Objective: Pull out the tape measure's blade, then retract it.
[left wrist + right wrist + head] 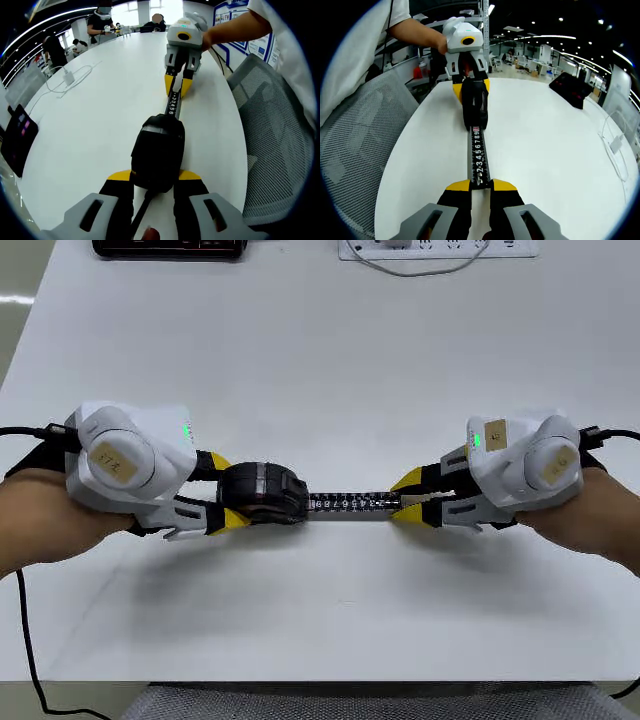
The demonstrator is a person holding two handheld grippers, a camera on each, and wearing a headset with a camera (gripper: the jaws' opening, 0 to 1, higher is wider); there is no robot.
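Gripping the tape measure case is the left gripper; right gripper fingers pinch the blade numbered 2–9.

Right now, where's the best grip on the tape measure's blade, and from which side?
Its free end, approached head-on from the side opposite the case: the blade runs straight and level out of it, as the right hand-held gripper grips it now.

Your left claw and right claw both have rounded white shells, black jaws and yellow tips, each with a small green light. The left carries one tan sticker, the right two. A black cable trails from each shell, and you wear a white short sleeve on each arm
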